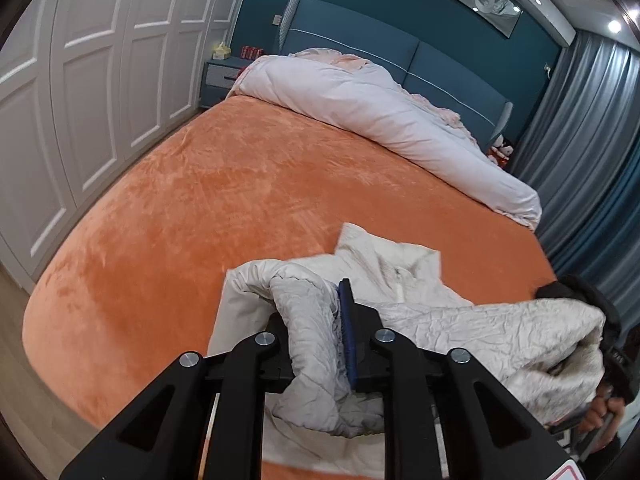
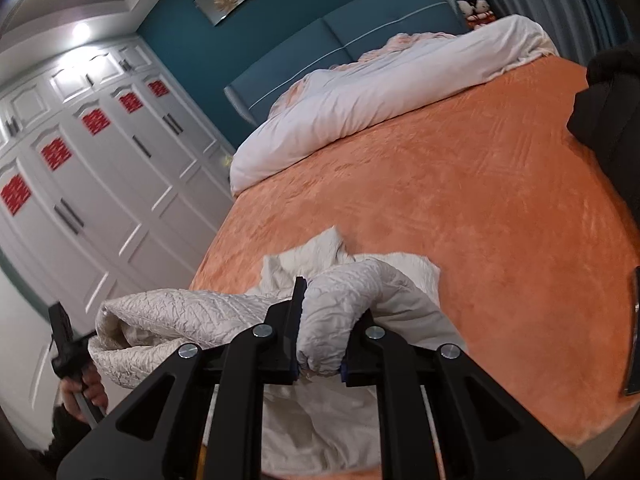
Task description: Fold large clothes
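Note:
A large off-white crinkled padded jacket point(image 1: 400, 280) lies at the near edge of the orange bed point(image 1: 200, 200). My left gripper point(image 1: 316, 320) is shut on a bunched fold of the jacket, lifted a little off the bed. My right gripper point(image 2: 324, 320) is shut on another bunched fold of the jacket point(image 2: 344, 280). The jacket stretches between the two grippers. The right gripper shows at the far right of the left wrist view point(image 1: 612, 360), mostly hidden by cloth. The left gripper shows at the far left of the right wrist view point(image 2: 68, 344).
A rolled white duvet point(image 1: 380, 116) lies across the head of the bed by the blue headboard point(image 1: 360, 40). White wardrobes point(image 1: 80, 80) stand along the left side, grey curtains point(image 1: 580, 140) on the right. A nightstand point(image 1: 220, 80) stands by the headboard. A dark object point(image 2: 612, 108) lies on the bed's right side.

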### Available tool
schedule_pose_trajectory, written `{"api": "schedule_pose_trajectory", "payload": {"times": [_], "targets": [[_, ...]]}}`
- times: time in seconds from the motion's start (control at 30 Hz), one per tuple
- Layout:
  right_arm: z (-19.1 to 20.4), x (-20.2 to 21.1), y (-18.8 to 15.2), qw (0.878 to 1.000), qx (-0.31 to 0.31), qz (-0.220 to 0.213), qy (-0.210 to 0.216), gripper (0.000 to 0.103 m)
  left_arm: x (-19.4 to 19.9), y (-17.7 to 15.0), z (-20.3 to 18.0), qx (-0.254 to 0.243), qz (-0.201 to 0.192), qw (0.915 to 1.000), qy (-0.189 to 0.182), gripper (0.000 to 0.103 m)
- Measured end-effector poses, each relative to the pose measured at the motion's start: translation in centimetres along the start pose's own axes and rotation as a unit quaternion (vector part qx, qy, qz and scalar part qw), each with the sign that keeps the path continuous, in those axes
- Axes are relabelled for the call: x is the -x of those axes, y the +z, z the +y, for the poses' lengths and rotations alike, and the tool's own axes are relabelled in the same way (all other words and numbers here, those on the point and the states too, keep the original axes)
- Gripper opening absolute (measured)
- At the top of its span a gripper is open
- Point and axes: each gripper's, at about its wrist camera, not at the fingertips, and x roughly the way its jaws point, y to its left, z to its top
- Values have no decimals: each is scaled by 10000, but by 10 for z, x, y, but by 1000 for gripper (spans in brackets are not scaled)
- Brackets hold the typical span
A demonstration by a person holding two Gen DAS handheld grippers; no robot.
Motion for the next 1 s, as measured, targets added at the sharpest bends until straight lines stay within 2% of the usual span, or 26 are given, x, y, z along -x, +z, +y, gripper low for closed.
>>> {"api": "schedule_pose_trajectory", "payload": {"times": [0.2, 0.33, 0.47, 0.57, 0.67, 0.8, 0.87, 0.93, 1.0], "targets": [[-14, -28, 19, 9985, -485, -76, 242, 16, -26, 14, 13, -194, 237, 9995, -46, 20], [-22, -32, 26, 9934, -860, -114, 745, 17, -28, 26, 35, -55, 654, 9961, -596, 21], [-23, -33, 28, 9920, -808, -28, 967, 18, -18, 36, 48, -235, 1185, 9857, -1172, 23], [-30, -31, 32, 9833, -1067, 49, 1476, 19, -9, 39, 49, -498, 1447, 9784, -1388, 24], [-29, -29, 38, 9833, -990, 108, 1524, 19, -2, 43, 45, -708, 1608, 9726, -1525, 24], [-38, -21, 38, 9758, -1243, 223, 1787, 21, 11, 51, 44, -966, 2003, 9561, -1910, 25], [-39, -16, 37, 9754, -1175, 283, 1845, 24, 19, 51, 41, -1134, 2206, 9498, -1908, 26], [-43, -9, 38, 9685, -1245, 406, 2119, 27, 27, 50, 38, -1416, 2310, 9454, -1809, 26], [-43, -2, 40, 9679, -1205, 460, 2156, 28, 35, 54, 40, -1529, 2250, 9462, -1750, 26]]}}
